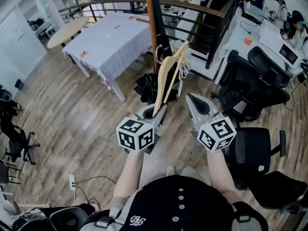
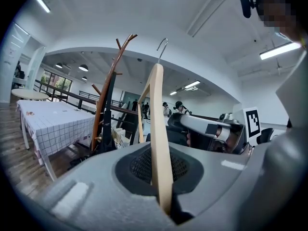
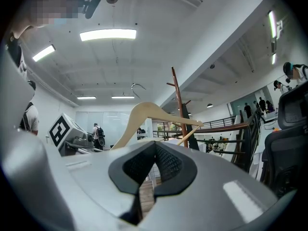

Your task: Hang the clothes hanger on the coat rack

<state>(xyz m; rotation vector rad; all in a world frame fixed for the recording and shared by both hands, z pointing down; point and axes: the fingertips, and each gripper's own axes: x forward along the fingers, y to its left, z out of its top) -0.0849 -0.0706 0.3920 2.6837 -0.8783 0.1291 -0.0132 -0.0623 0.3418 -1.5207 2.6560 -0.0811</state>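
Observation:
A pale wooden clothes hanger (image 1: 166, 76) with a metal hook stands up out of my left gripper (image 1: 156, 110), which is shut on the lower end of one arm. In the left gripper view the hanger (image 2: 159, 129) rises from between the jaws of the left gripper (image 2: 161, 150), hook uppermost. The brown wooden coat rack (image 1: 151, 28) stands just beyond it, its pegs (image 2: 126, 38) up to the left of the hook. My right gripper (image 1: 192, 99) is alongside on the right, jaws a narrow gap apart with nothing in them. In its own view, the right gripper (image 3: 153, 148) looks past the hanger (image 3: 144, 112) to the rack (image 3: 179, 105).
Dark bags (image 1: 149, 86) lie at the rack's foot. Beyond are a table with a checked cloth (image 1: 113, 37), a round table (image 1: 67, 30) and a railing (image 1: 192, 8). Black office chairs (image 1: 250, 85) crowd the right side, where people sit at desks (image 1: 284, 13).

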